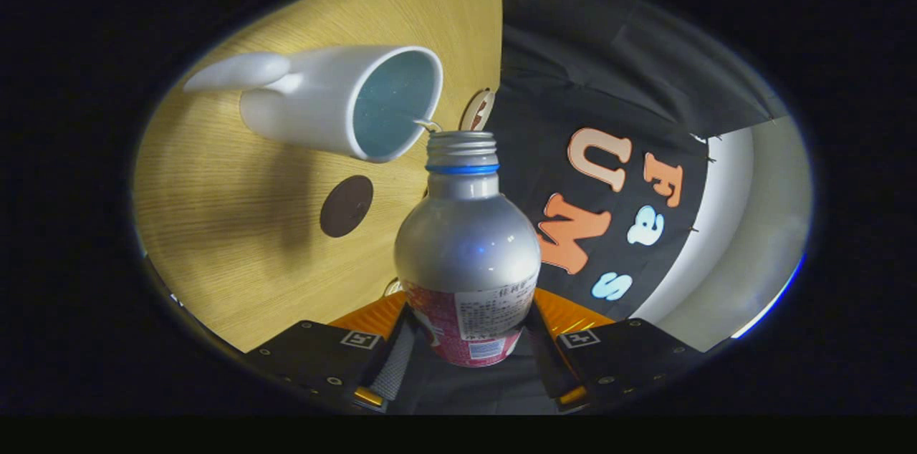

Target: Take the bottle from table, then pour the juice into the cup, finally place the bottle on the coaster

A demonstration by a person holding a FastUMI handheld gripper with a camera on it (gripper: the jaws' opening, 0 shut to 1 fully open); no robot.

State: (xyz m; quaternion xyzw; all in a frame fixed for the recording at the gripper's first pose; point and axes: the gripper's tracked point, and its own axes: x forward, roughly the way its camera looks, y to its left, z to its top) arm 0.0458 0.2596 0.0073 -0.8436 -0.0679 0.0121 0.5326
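Now we see our gripper clamped on the silver metal bottle with a red label, both fingers pressing its sides; its open threaded mouth meets the rim of the white ceramic cup over the wooden table, near a dark round coaster

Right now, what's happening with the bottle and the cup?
The gripper is shut on the silver bottle, both fingers pressing its labelled lower part. The bottle is tipped so its open, capless neck sits at the rim of the white cup on the wooden table, with a thin stream of liquid at the mouth. A dark round coaster lies on the table beside the cup, with nothing on it.
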